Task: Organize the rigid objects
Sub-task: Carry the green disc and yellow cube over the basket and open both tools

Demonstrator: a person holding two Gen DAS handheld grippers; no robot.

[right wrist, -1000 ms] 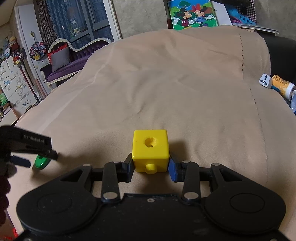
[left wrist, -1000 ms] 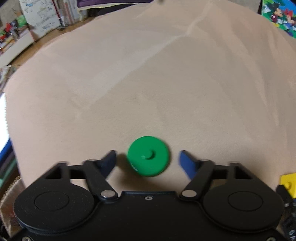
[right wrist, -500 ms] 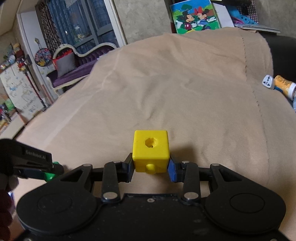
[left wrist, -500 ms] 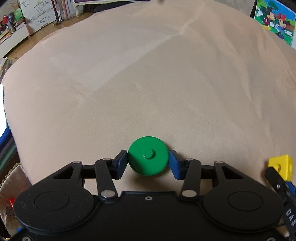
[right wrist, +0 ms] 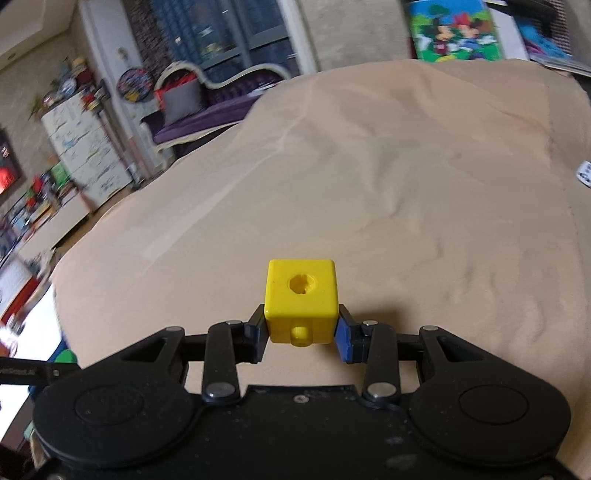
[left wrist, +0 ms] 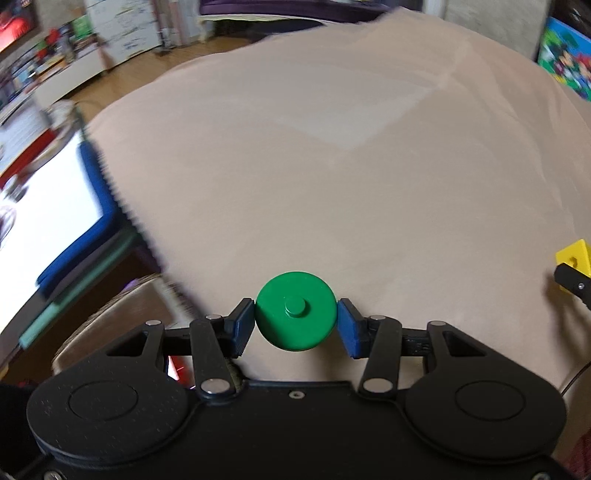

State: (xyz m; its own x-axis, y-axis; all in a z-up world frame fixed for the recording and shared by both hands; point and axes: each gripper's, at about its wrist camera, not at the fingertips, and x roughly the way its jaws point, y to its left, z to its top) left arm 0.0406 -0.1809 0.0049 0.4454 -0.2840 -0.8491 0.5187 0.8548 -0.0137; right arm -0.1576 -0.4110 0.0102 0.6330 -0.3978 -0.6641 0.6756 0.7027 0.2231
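My left gripper [left wrist: 295, 325] is shut on a round green disc [left wrist: 295, 311] with a small stud on top, held above the tan cloth [left wrist: 351, 166]. My right gripper [right wrist: 301, 330] is shut on a yellow cube [right wrist: 301, 299] with a hole on top and a peg on its front face, also held above the cloth. The yellow cube also shows at the right edge of the left wrist view [left wrist: 574, 258]. A bit of the green disc shows at the lower left of the right wrist view [right wrist: 66, 356].
The tan cloth covers a large raised surface whose left edge [left wrist: 122, 206] drops off to the floor. A cartoon picture book [right wrist: 456, 31] stands at the far end. A purple sofa [right wrist: 207, 107] and white drawers [right wrist: 88, 155] stand beyond.
My left gripper closed on the green disc and lifted it, swinging left toward the cloth's edge. My right gripper kept hold of the yellow cube and rose a little.
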